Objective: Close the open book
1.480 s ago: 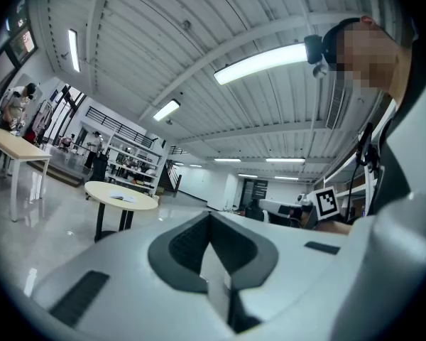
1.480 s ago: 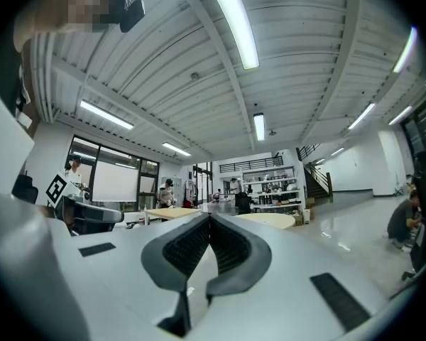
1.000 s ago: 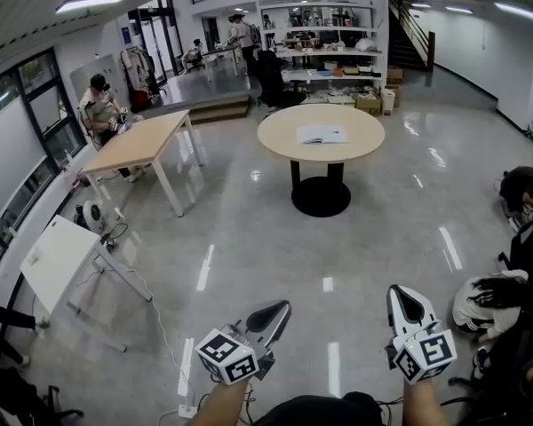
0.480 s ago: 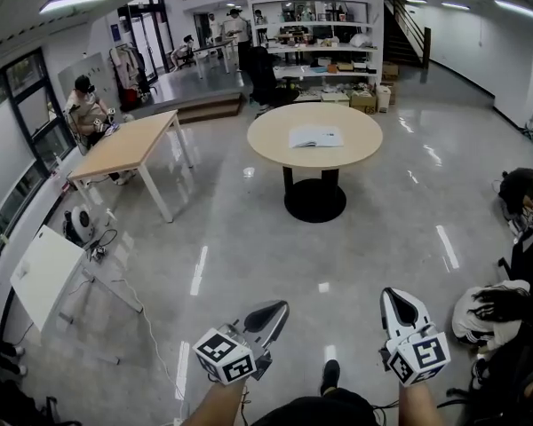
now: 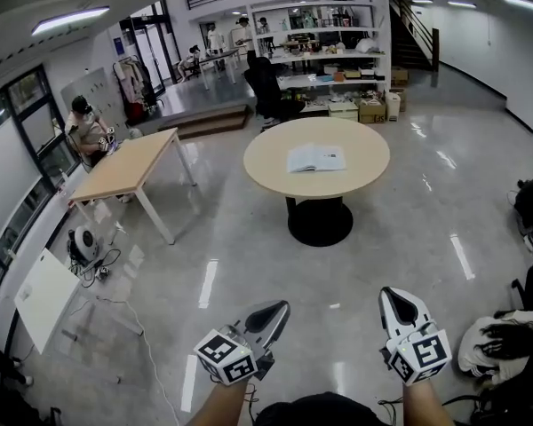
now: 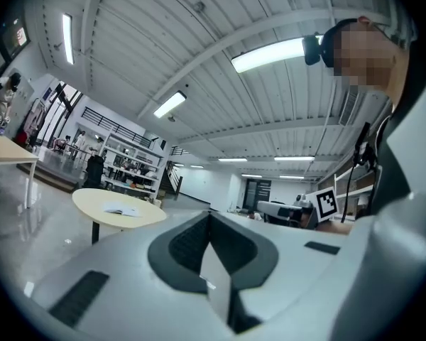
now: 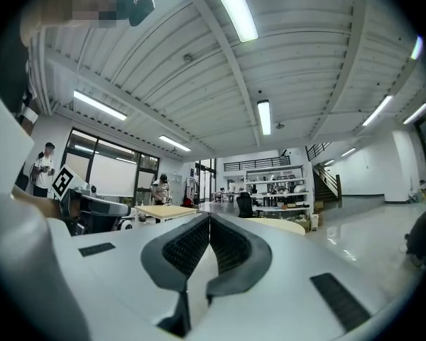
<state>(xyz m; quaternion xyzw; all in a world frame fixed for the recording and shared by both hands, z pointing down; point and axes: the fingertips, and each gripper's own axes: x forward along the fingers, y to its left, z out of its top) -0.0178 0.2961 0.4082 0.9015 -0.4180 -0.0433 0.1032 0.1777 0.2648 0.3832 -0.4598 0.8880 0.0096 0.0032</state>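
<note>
Book (image 5: 316,158): one, open on round table (image 5: 360,167); left gripper (image 5: 280,309), right gripper (image 5: 393,296): two, jaws together, empty.

The floor (image 5: 249,256) is glossy and mirror-smooth, the round table (image 5: 271,162) has a matt top, the open book (image 5: 316,158) is paper.
</note>
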